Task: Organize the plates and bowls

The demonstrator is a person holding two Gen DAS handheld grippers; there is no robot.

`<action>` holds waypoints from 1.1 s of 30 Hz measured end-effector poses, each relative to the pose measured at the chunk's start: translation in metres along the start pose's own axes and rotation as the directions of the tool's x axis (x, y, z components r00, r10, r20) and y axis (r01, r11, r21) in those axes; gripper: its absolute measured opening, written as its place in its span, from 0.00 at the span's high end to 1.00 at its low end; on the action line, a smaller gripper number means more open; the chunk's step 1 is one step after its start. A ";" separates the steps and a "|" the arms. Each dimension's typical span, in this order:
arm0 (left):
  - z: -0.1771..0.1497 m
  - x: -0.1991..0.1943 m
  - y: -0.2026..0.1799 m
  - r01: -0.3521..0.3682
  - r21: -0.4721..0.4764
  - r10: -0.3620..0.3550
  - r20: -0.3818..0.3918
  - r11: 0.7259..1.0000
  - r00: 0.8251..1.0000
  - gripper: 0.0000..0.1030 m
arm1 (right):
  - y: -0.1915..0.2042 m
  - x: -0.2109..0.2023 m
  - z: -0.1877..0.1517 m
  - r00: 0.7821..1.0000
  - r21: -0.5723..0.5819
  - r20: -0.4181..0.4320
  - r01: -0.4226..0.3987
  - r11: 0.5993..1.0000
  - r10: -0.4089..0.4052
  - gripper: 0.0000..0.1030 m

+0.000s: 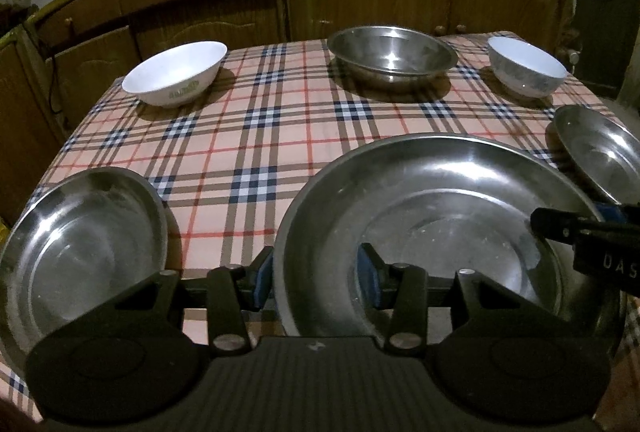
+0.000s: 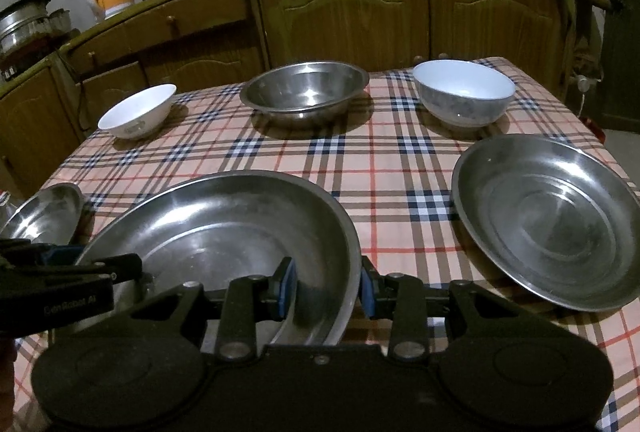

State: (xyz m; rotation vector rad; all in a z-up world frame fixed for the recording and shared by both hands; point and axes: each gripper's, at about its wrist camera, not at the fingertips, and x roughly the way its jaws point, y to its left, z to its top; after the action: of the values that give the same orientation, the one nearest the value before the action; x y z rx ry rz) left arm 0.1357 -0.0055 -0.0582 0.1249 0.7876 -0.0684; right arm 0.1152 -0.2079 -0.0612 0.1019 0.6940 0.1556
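Grippers straddle big plate (image 1: 440, 232) rim at table's (image 1: 248, 135) near edge: my left (image 1: 316, 282), right (image 2: 328, 288). Fingers part spread, contact unclear. Two-sided hold keeps wide plate level.

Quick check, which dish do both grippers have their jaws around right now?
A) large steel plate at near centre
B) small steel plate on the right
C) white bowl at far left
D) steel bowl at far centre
A: the left gripper straddles the left rim of the large steel plate, and the right gripper straddles its right rim; every other dish sits apart from both.
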 end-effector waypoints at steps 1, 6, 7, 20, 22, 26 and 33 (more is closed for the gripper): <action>0.000 0.001 0.000 0.000 0.000 0.000 -0.003 1.000 1.000 0.56 | 0.000 0.001 0.000 1.000 -0.001 -0.002 0.001 1.000 -0.001 0.59; -0.002 0.006 0.000 -0.001 -0.005 0.001 -0.015 1.000 1.000 0.56 | 0.000 0.005 -0.003 1.000 0.002 -0.013 0.005 1.000 -0.005 0.59; -0.003 0.007 0.000 -0.002 -0.005 0.001 -0.017 1.000 1.000 0.56 | 0.000 0.006 -0.003 1.000 0.001 -0.015 0.006 1.000 -0.006 0.59; -0.009 0.011 -0.003 -0.001 0.001 0.001 -0.020 1.000 1.000 0.46 | 0.001 0.010 -0.009 0.999 -0.008 -0.033 0.003 1.000 -0.003 0.59; -0.010 0.011 -0.004 -0.003 0.002 0.003 -0.018 1.000 1.000 0.45 | 0.002 0.009 -0.009 0.999 -0.010 -0.034 0.004 1.000 -0.004 0.59; -0.009 0.010 -0.001 0.008 -0.010 -0.008 -0.021 1.000 1.000 0.45 | 0.001 0.009 -0.009 0.999 -0.011 -0.037 0.013 1.000 -0.013 0.59; -0.008 0.003 0.002 0.012 -0.031 -0.012 -0.016 0.999 1.000 0.28 | 0.001 -0.001 -0.006 0.999 -0.020 -0.008 0.031 0.999 -0.031 0.59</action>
State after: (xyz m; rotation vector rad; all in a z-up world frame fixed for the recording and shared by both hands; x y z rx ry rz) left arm 0.1322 -0.0027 -0.0655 0.0916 0.8056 -0.0666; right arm 0.1102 -0.2072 -0.0647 0.0711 0.7022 0.1334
